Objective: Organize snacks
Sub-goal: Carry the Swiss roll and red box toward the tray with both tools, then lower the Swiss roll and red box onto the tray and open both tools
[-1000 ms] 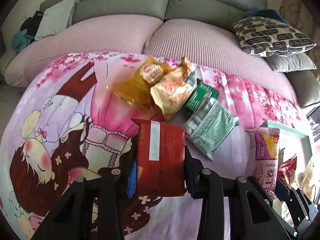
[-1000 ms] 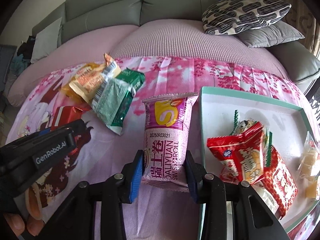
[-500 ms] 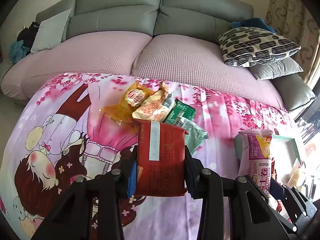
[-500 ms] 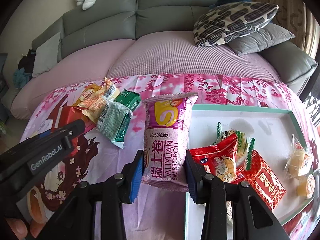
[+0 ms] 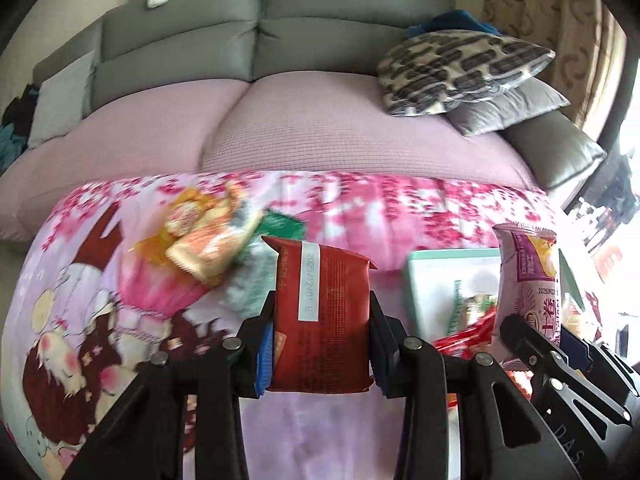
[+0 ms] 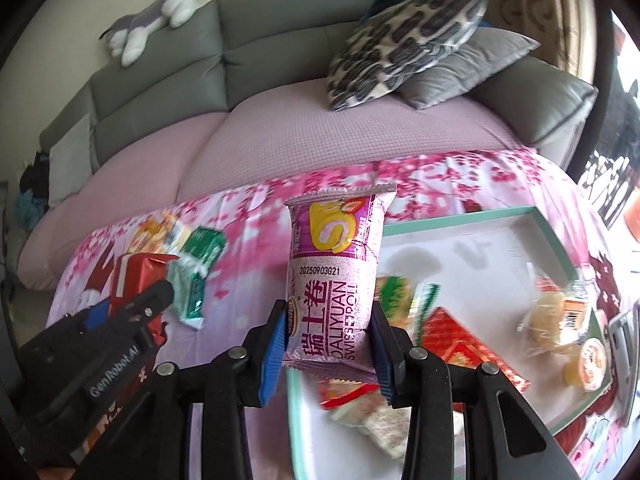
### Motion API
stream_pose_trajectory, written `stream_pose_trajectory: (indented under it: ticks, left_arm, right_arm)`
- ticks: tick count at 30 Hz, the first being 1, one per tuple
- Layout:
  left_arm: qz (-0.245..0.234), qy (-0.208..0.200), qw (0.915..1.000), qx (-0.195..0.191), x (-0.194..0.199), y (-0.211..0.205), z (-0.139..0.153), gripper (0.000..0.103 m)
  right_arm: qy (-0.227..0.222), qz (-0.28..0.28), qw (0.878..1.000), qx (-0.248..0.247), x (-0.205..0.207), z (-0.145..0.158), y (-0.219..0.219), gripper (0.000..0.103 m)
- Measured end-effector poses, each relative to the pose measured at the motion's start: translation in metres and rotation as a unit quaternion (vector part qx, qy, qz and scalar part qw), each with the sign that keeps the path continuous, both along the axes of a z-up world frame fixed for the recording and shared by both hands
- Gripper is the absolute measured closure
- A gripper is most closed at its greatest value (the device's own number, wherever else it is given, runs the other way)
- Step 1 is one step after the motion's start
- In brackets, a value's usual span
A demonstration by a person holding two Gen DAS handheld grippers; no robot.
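Observation:
My left gripper is shut on a red snack packet and holds it upright above the pink cartoon cloth. My right gripper is shut on a pink Swiss roll packet, held upright over the left edge of the white tray with a teal rim. The tray holds several packets, among them a red one and clear-wrapped yellow cakes. A loose pile of yellow and green packets lies on the cloth at the left. The left gripper also shows in the right wrist view.
The cloth covers a low table in front of a grey sofa with a mauve seat cover. Patterned and grey cushions lie on the sofa at the right. A plush toy rests on the sofa back.
Both grippers have moved right and up with their packets. The tray has come closer and further under the right gripper; the loose pile has fallen back to the left.

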State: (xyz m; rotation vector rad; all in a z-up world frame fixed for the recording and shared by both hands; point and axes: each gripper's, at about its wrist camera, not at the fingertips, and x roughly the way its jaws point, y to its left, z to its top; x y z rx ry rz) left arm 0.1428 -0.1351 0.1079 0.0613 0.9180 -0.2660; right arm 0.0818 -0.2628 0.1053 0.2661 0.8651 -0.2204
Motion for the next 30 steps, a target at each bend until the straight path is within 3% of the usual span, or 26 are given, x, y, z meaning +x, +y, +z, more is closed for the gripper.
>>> stream_pose_trajectory:
  ticks: [10,14,30]
  left_arm:
    - [-0.080,-0.008,0.9967,0.012,-0.008,-0.077,0.010,0.062]
    - [-0.108,0.011,0.9941,0.006,-0.006,-0.103,0.004,0.062]
    - [-0.123,0.063,0.9904,0.007,0.005,-0.155,-0.019,0.062]
  right_arm:
    - [-0.003,-0.075,0.997,0.023,-0.022,-0.003,-0.069,0.062]
    - [0.002,-0.100,0.994,0.034,-0.028,-0.007,-0.091,0.062]
    - [0.026,-0.136,0.989,0.046,-0.038,-0.021,-0.127,0.062]
